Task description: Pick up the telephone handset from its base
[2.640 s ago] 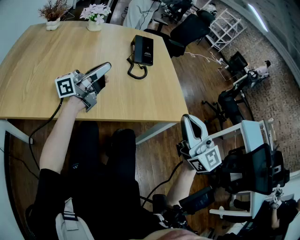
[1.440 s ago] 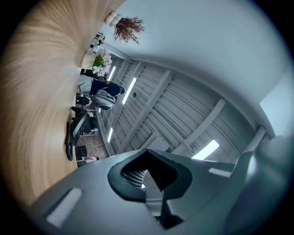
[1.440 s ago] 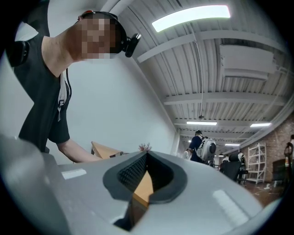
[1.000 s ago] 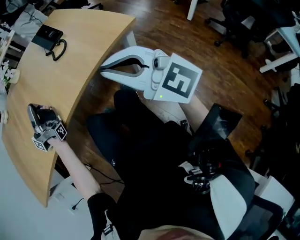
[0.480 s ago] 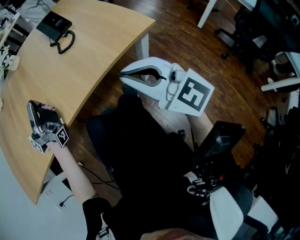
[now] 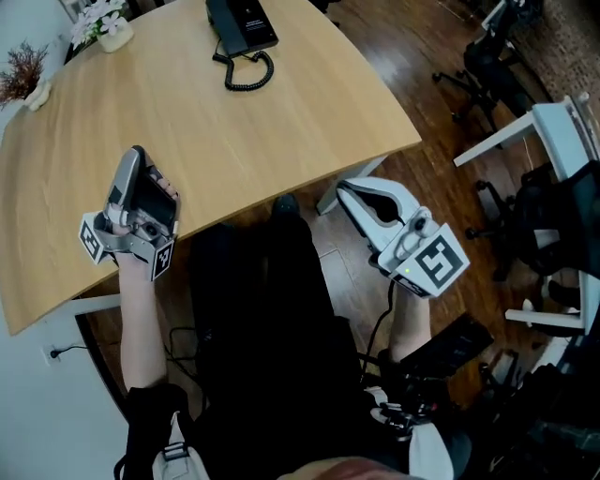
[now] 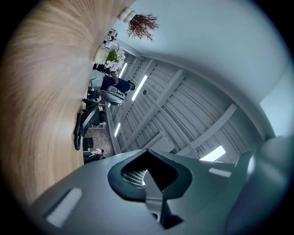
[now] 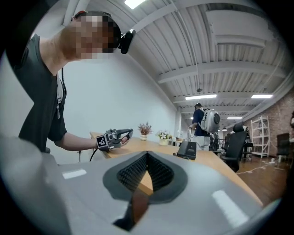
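Observation:
The black telephone (image 6: 242, 23) sits at the table's far side, its handset lying on the base and the coiled cord (image 6: 246, 73) in front. It also shows small in the right gripper view, telephone (image 8: 187, 150). My left gripper (image 6: 134, 157) is over the table's near edge, tilted upward, shut and holding nothing; its jaws meet in its own view, left gripper (image 7: 147, 158). My right gripper (image 6: 352, 189) hangs off the table's right edge above the floor, shut and holding nothing, pointing level across the table, right gripper (image 8: 147, 158). Both are far from the phone.
The curved wooden table (image 6: 281, 131) carries a pot of white flowers (image 6: 105, 26) and a dried plant (image 6: 23, 80) at its far left. Office chairs (image 6: 492, 56) and a white desk (image 6: 562, 122) stand to the right. A person with a backpack (image 8: 205, 121) stands behind the table.
The head view has swung, so the phone now sits at top centre. My right gripper has dropped lower, away from the camera, beside the table's edge. The left gripper has stayed put.

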`<state>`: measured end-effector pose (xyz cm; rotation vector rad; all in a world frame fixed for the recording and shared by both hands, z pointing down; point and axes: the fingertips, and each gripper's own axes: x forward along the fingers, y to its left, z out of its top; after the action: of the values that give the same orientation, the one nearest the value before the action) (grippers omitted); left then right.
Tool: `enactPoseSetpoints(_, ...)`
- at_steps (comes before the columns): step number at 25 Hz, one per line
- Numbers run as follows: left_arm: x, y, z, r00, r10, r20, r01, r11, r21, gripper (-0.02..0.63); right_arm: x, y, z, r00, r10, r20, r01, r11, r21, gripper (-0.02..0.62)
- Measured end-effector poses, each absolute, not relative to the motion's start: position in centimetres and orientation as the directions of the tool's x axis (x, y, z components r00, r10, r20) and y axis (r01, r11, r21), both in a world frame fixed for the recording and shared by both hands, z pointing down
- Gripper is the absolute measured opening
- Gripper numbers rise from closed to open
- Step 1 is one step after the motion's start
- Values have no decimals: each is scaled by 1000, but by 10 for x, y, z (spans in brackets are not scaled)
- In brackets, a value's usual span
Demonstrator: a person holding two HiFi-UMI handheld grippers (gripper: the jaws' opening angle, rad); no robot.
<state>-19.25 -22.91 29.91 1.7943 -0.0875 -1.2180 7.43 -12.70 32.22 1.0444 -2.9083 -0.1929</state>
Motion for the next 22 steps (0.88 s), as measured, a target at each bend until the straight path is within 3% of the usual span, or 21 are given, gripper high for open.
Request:
enactPoseSetpoints(6,-181,-232,300,516,-470,-716,363,-637,680,0,75,-173,305,-794,-606,33,-587,781,214,3)
enactPoseSetpoints(10,-167,-241,285,604,-429,-672,176,-750,637,0,70,-201,298,-812,-581,47,-556,796,237,3)
enactPoseSetpoints(19,-113,-339,263,815,-431,-388,-218,-848,484,0,54,-326,278,-830,-553,65,-512,804,301,3)
enactPoseSetpoints(22,-107,-389,260,818,-511,-262,-402,-836,374,0,52,-389,267,-804,-594,36,-566,781,263,3)
